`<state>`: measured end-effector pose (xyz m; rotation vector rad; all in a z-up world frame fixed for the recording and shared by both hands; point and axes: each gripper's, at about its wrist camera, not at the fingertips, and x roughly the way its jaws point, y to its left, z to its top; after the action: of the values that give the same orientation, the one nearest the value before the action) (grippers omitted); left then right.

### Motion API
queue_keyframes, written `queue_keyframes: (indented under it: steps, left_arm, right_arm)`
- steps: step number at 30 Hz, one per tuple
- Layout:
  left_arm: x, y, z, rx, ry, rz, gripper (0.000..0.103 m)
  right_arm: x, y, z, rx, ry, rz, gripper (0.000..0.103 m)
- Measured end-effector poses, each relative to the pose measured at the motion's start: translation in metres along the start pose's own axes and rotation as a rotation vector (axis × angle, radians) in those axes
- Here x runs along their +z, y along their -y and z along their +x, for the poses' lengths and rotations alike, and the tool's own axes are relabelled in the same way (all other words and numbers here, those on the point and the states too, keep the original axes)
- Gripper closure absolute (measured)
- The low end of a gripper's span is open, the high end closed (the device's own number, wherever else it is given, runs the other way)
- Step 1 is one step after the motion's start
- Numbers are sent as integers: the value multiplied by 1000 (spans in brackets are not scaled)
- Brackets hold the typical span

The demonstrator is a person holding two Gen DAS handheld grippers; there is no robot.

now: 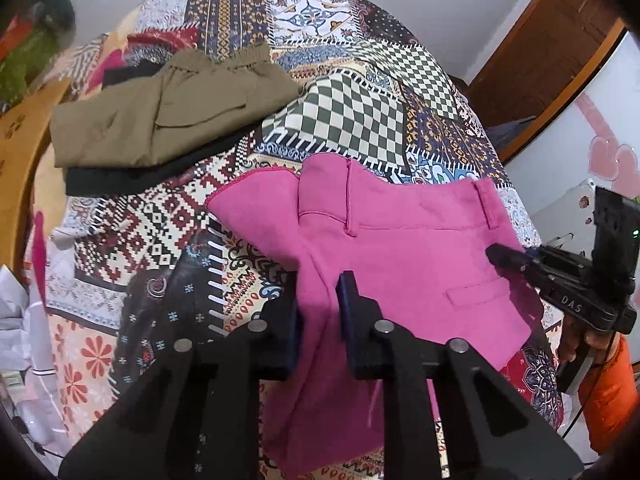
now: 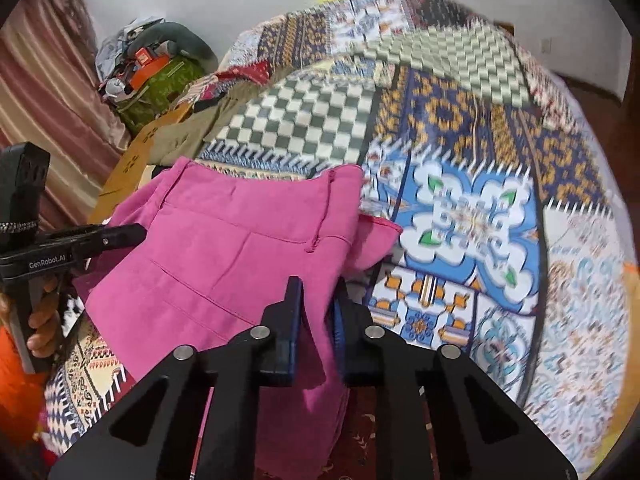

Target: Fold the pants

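On the far left of the patchwork bedspread point(image 1: 360, 120) lies a folded pile: olive-brown pants point(image 1: 160, 120) on top of a black garment point(image 1: 132, 178), with a brown cardboard piece point(image 1: 20, 152) at the bed's left edge beside them. In the right wrist view a heap of bags and clutter point(image 2: 152, 72) sits against the white wall, next to a striped curtain point(image 2: 44, 92).

The pink pants point(image 1: 400, 240) lie on the near part of the bedspread, right of the olive pile and well apart from it, waistband and belt loop toward the right and a welt pocket showing near that edge. Their near portion hangs over the bed's front edge.

The left gripper point(image 1: 318, 308) points steeply down at the near left part of the pink pants; its jaws are drawn narrow, pinching a bunched ridge of pink cloth between the pads.

The right gripper point(image 2: 316, 320) holds the near right part of the same pants point(image 2: 224, 248), jaws narrow and clamped on a fold of pink fabric. A hand point(image 2: 42, 320) grips the other tool's handle at the left of that view, an orange sleeve point(image 1: 608, 392) below it.
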<state>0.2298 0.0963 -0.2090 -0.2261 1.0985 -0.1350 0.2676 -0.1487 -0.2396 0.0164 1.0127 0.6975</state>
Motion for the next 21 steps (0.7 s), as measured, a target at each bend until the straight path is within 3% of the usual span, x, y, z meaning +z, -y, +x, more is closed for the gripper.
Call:
queue_keyframes:
  steps: [8,21]
  left_arm:
    - [12,-4,-42,80,118,32,89]
    - [78,-78,-92,194,306,-28,89]
  right_arm:
    - [33,-31,-15,-2,85,-86,92]
    - [120,-102,-5,29,225,-246,92]
